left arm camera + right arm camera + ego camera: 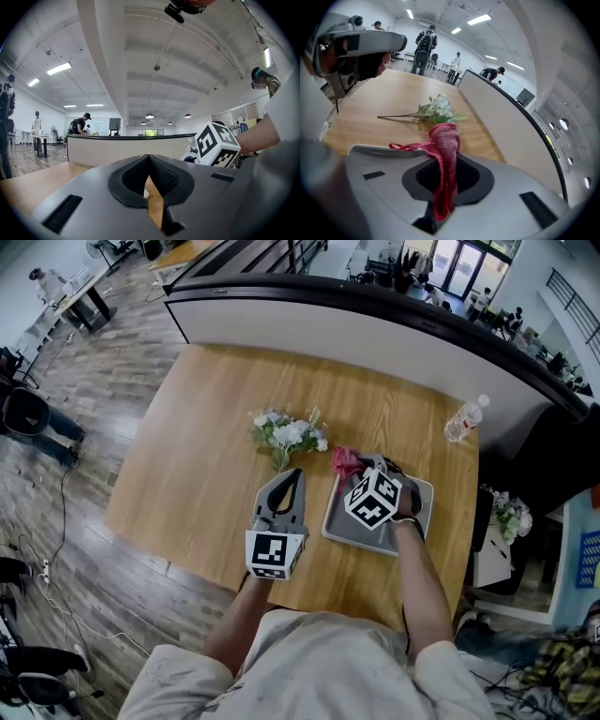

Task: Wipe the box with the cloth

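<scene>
Clamping cloth (444,145), clear only in its own view, right gripper (364,465) overhangs box (424,501); left gripper (297,474) closed.

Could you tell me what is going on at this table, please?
A person is working at the light wooden table with a handheld gripper in each hand. The right gripper is clamped on a crumpled pink knitted cloth and sits over the shallow grey box, near its far left corner. The left gripper is shut on nothing, beside the box on its left. A small bunch of white flowers lies just beyond, apart from both grippers.
</scene>
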### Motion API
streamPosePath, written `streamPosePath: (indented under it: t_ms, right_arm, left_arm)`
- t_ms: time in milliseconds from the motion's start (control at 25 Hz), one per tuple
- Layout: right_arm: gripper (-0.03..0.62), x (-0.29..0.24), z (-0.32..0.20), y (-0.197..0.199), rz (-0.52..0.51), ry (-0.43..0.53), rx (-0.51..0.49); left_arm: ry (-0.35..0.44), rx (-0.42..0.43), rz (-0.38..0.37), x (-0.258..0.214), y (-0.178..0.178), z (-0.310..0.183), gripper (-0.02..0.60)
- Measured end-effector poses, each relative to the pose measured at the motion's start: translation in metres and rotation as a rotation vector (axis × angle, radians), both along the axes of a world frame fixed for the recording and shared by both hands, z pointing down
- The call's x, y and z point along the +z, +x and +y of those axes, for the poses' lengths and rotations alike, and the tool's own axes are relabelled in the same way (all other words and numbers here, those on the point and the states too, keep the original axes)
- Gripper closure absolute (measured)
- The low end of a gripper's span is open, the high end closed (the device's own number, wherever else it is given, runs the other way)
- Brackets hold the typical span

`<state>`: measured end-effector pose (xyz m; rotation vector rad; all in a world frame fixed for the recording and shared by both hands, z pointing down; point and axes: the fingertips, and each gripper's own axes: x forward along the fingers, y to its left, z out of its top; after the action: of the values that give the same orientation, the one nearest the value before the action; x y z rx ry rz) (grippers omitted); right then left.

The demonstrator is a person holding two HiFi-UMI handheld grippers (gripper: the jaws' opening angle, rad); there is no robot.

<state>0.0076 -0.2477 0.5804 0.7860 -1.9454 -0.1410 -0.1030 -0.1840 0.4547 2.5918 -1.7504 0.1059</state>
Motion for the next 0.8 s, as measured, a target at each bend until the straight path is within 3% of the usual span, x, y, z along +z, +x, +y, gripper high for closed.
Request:
streamPosePath:
  t_ms: [480,800]
  right_arm:
    - [0.53,0.032,-0.001,-0.008,-0.007,-0.095,0.029]
    - [0.531,0.033,0.0,-0.008,-0.004,-0.08,0.032]
  left_arm:
    - [-0.018,-0.013,0.008,0.007,-0.003,0.001,0.568]
    - [-0.009,-0.003,0.011,0.004,0.002,0.001,0.568]
